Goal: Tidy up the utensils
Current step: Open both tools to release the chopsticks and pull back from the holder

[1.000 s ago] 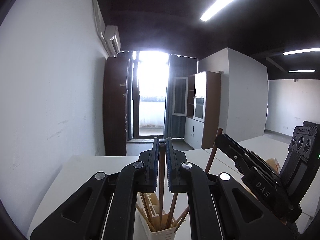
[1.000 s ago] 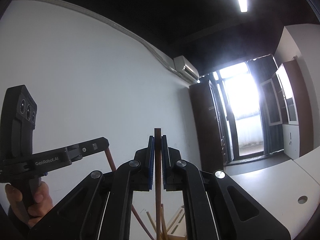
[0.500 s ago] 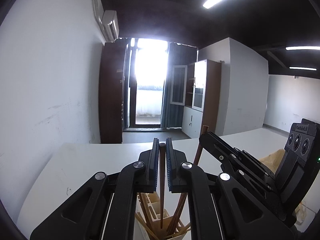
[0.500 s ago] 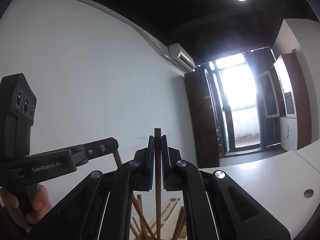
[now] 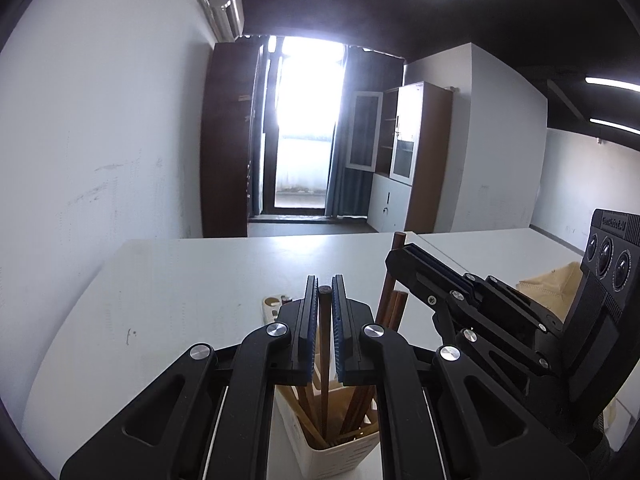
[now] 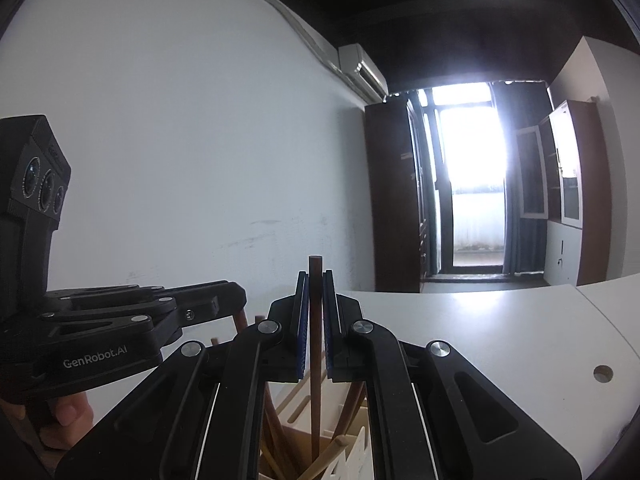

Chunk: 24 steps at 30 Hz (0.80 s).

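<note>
My left gripper (image 5: 325,300) is shut on a dark brown chopstick (image 5: 324,356) that stands upright with its lower end inside a white utensil holder (image 5: 340,454) holding several wooden utensils. My right gripper (image 6: 315,292) is shut on another dark brown chopstick (image 6: 315,344), also upright, reaching down into the same holder (image 6: 352,452). Each gripper shows in the other's view: the right one (image 5: 404,258) at the right, the left one (image 6: 234,294) at the left. Both hover just above the holder.
The holder stands on a white table (image 5: 180,280) near a white wall. A small cream tray (image 5: 274,305) lies behind the holder. A tan bag (image 5: 556,284) sits at the right. A cable hole (image 6: 603,374) marks the table's right part.
Both grippers have tilted and moved down toward the holder, so the chopsticks sit deeper among the utensils. Both stay shut on their chopsticks.
</note>
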Motion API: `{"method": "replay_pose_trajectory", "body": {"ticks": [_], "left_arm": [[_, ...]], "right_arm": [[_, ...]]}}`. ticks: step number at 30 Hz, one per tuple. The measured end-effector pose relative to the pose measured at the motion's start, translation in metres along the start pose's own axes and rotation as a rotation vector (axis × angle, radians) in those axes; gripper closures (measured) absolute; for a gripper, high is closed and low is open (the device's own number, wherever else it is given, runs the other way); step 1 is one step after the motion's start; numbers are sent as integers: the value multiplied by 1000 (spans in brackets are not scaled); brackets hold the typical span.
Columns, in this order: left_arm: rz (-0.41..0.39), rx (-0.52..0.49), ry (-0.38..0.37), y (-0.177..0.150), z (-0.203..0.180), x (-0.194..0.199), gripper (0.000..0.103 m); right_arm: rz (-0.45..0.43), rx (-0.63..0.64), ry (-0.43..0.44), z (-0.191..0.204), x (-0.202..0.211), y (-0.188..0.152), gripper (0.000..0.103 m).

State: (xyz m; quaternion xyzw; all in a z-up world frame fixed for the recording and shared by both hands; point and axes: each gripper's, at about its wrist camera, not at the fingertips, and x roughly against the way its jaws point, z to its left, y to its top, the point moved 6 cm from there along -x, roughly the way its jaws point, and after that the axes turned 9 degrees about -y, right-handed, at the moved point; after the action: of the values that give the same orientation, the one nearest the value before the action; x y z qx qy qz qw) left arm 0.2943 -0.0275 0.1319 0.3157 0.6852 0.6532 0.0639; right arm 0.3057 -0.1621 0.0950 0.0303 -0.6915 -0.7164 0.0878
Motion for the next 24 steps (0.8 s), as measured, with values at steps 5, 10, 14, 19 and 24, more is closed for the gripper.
{"method": "replay_pose_trajectory", "body": {"ticks": [5, 10, 14, 19, 24], "left_arm": [[57, 36, 9, -14, 8, 4, 95], [-13, 25, 88, -9, 13, 49, 26], [-30, -4, 176, -21, 10, 85, 7], [32, 62, 209, -53, 14, 115, 6], [107, 94, 230, -88, 15, 129, 6]], "right_arm": [[19, -62, -4, -9, 6, 3, 78], [-65, -128, -41, -22, 47, 23, 42], [-25, -141, -56, -24, 74, 24, 22], [99, -73, -69, -4, 92, 7, 18], [150, -60, -45, 15, 118, -11, 18]]}}
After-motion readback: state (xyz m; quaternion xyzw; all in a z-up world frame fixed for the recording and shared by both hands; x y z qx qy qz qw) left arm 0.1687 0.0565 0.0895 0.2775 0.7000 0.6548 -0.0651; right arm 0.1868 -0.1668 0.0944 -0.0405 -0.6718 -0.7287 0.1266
